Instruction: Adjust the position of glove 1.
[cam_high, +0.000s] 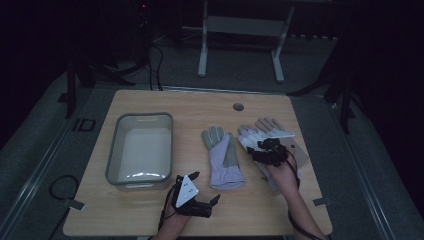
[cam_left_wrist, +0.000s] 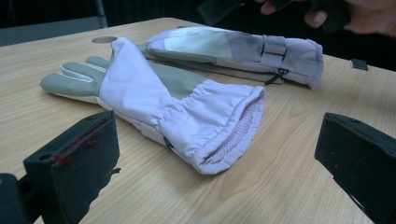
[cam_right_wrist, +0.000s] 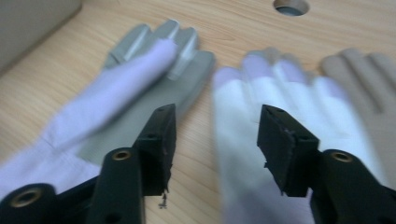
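Since the right glove (cam_high: 272, 142) lies flat on the wooden desk (cam_high: 150, 210) under your right gripper (cam_high: 261, 150), with a dark room beyond, expect light, limp fabric. Beyond your left gripper's wide-apart jaws, its gathered cuff (cam_left_wrist: 299, 53) offers a hold. Your right gripper's (cam_right_wrist: 215, 135) jaws hang apart over its fingers.

Two lilac-and-grey work gloves, flat on the wooden counter (cam_high: 150, 102), fingers pointing toward the far edge. Left glove (cam_high: 223, 157): grey fingers, a lilac fold laid along its length, gathered elastic cuff gaping toward the near edge. Right glove (cam_high: 265, 134): pale lilac back uppermost, strap near the cuff, just beside the first without touching it.
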